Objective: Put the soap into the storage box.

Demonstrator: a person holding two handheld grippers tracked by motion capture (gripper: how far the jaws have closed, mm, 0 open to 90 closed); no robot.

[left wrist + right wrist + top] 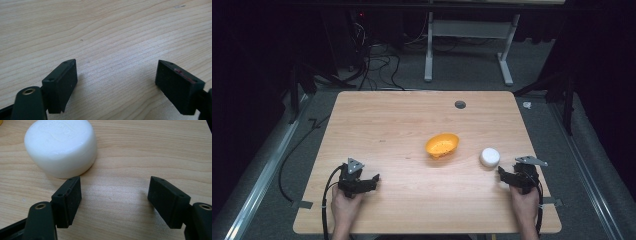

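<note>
An orange bowl (442, 144) sits near the middle of the wooden table (387, 120). To its right lies a white round puck-like object (489, 157), large in the right gripper view (61, 146), just beyond the left jaw. My right gripper (508, 176) (115, 198) rests near the table's right front, open, nothing between its jaws, the white object a little ahead and to the left. My left gripper (371, 181) (116, 83) rests at the left front, open over bare wood.
A small dark round grommet (460, 104) sits in the table's far side. Beyond the far edge stand a white desk frame (467, 45) and cables on the grey floor. Tape tabs mark the front corners.
</note>
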